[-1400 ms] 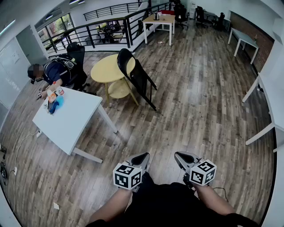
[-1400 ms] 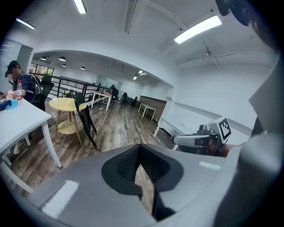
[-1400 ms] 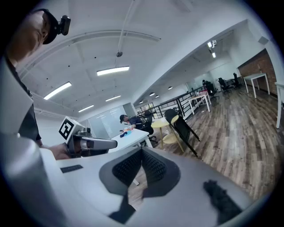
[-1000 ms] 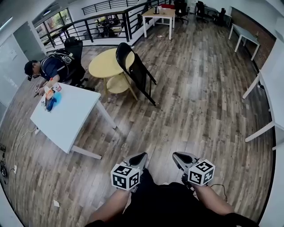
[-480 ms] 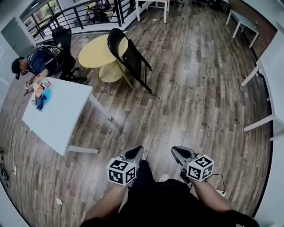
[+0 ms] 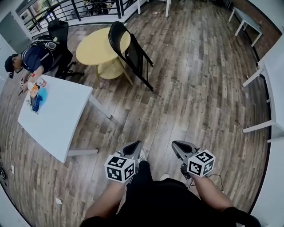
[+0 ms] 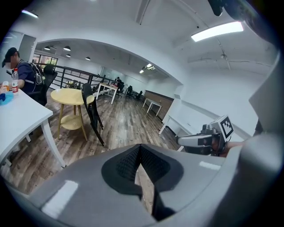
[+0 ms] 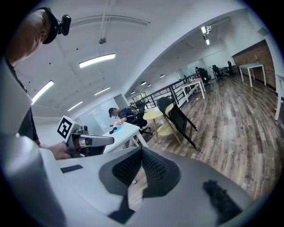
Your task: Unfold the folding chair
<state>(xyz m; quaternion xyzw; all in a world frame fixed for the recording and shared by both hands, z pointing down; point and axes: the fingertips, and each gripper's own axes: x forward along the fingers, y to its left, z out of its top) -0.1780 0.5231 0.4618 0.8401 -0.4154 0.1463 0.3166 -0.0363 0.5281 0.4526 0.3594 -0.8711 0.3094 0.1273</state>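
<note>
The black folding chair (image 6: 131,48) stands folded, leaning against the round yellow table (image 6: 95,48) at the top of the head view; it also shows in the left gripper view (image 7: 91,111) and the right gripper view (image 8: 177,117). My left gripper (image 6: 136,145) and right gripper (image 6: 175,145) are held side by side low in the head view, well short of the chair. Both are shut with nothing between their jaws. The left gripper's own view (image 7: 141,156) and the right gripper's own view (image 8: 142,157) show the pads pressed together.
A white table (image 6: 57,115) stands at the left, with a bottle and blue item on it; a person sits at its far end by an office chair (image 6: 60,33). White desk legs (image 6: 257,71) line the right side. A black railing (image 6: 66,9) runs behind.
The view has advanced across the wooden floor toward the chair and yellow table, which now sit closer and higher in frame. Both grippers stay shut and side by side.
</note>
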